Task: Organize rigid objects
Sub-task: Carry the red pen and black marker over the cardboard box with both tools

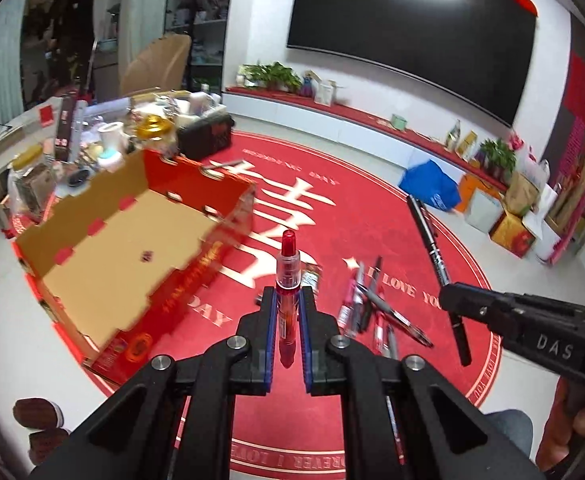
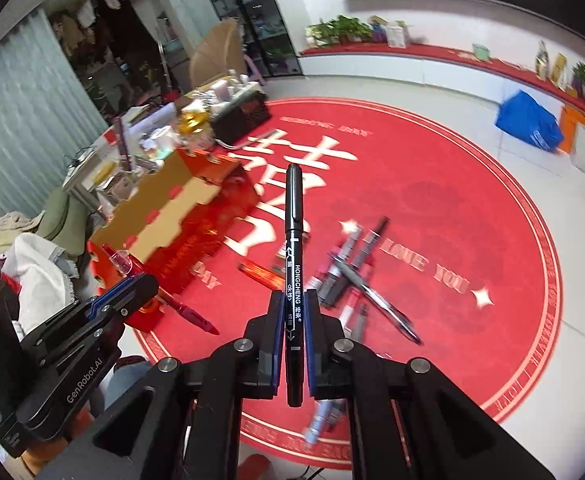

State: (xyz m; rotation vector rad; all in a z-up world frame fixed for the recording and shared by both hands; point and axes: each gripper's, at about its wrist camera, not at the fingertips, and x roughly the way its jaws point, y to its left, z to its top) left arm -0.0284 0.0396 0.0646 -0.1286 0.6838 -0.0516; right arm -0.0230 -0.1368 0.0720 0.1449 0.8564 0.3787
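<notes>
left hand-held gripper (image 1: 288, 300) tilted down, clamping red pen (image 1: 288, 276)

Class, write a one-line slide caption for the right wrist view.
Right gripper holds a black marker above loose pens on a red rug.

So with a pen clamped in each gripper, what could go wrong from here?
1. The red pen and black marker both stick far out past the pads, held near one end; either could pivot or slip.
2. The left gripper and right gripper are close together, so the pens might knock.
3. The box is open and empty, but a long pen could catch its wall.
</notes>
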